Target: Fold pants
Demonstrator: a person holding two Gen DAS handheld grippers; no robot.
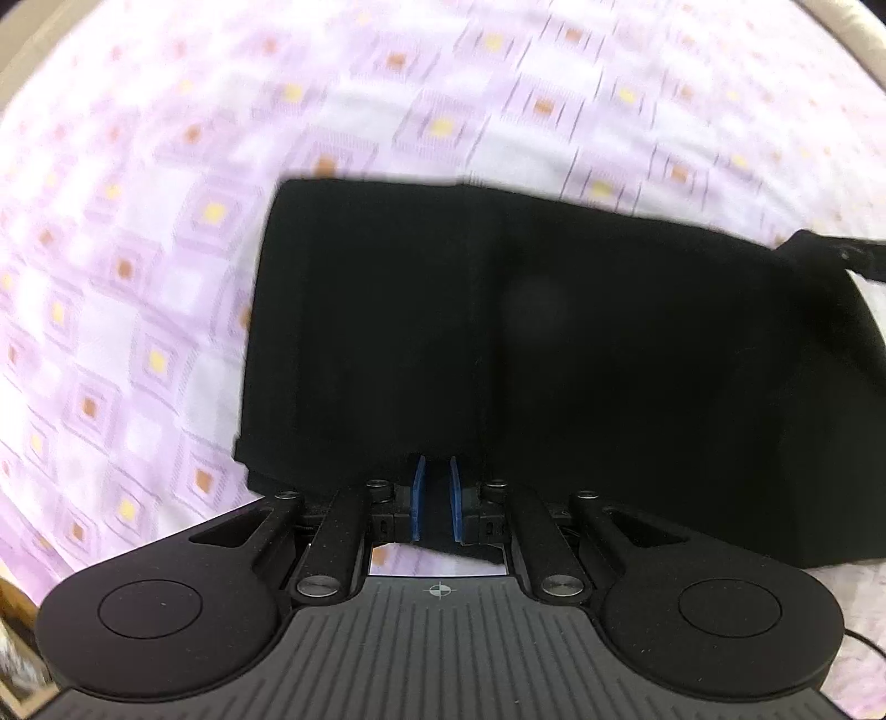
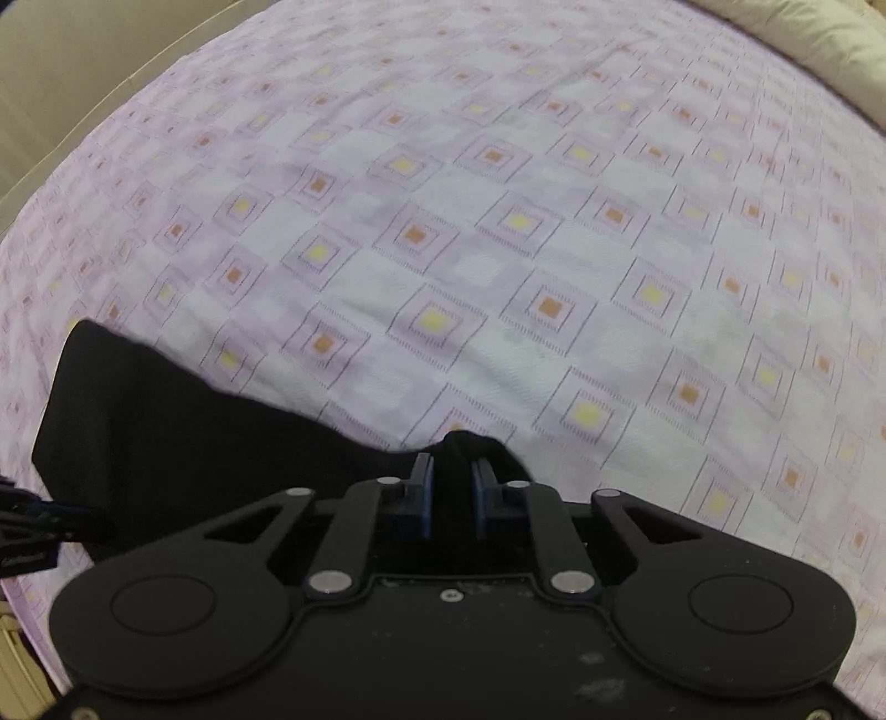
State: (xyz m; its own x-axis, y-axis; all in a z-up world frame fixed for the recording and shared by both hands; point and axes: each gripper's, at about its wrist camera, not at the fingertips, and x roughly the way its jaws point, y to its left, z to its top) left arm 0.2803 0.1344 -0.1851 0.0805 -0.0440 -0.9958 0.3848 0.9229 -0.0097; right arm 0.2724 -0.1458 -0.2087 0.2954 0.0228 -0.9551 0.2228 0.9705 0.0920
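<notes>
The black pants (image 1: pixel 498 343) lie as a folded slab on the bed, filling the middle and right of the left wrist view. My left gripper (image 1: pixel 437 487) has its blue pads closed on the pants' near edge. In the right wrist view the pants (image 2: pixel 183 437) stretch from the left to the centre. My right gripper (image 2: pixel 453 482) is shut on a bunched corner of the pants, which bulges up between the pads. The right gripper also shows at the right edge of the left wrist view (image 1: pixel 853 257), holding the far corner.
The bed sheet (image 2: pixel 498 249) is white and lilac with yellow and orange squares and spreads all around. A beige headboard or bed frame (image 2: pixel 819 39) runs along the far right edge, and a beige edge (image 2: pixel 83 72) along the far left.
</notes>
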